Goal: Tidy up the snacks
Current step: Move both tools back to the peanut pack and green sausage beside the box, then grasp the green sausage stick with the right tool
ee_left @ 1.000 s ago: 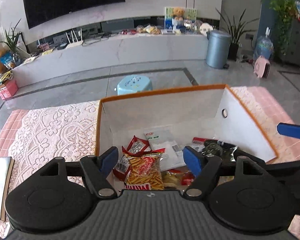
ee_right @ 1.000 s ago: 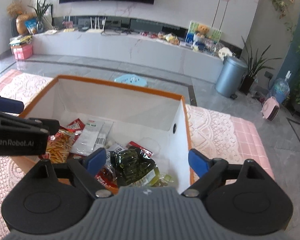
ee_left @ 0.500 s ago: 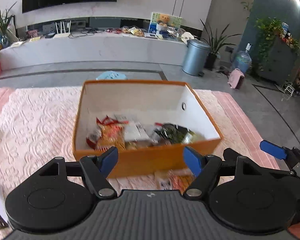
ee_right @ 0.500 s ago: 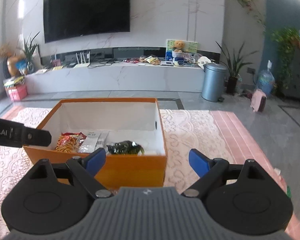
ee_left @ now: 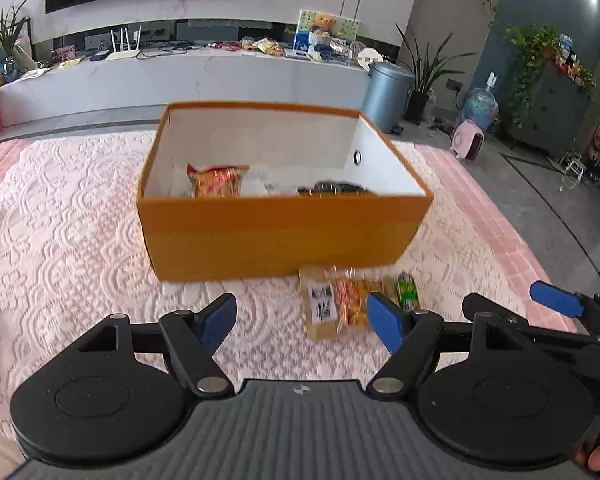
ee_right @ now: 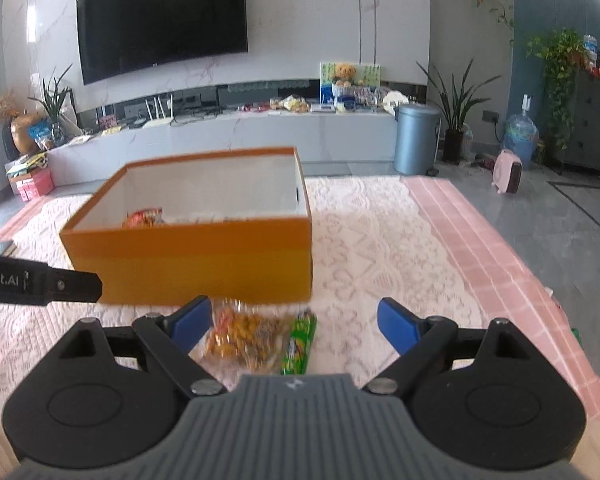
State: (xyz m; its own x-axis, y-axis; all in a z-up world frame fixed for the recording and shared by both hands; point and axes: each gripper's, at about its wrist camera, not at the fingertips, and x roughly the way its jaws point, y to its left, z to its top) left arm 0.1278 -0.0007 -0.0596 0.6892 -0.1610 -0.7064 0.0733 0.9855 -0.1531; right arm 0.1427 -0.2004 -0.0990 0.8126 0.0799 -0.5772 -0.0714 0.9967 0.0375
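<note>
right wrist view: blurred, seemingly nut-filled snack packet lies before orange box.

An open orange box with a white inside is sitting upright on the pink lace-covered counter. Inside it, a red and yellow snack bag is leaning near the left end, pale packets are lying beside it, and a dark packet is resting toward the right. Just in front of the box's right corner, a clear bag of orange snacks is lying flat on the lace, with a slim green packet lying lengthwise, touching its right side.
</note>
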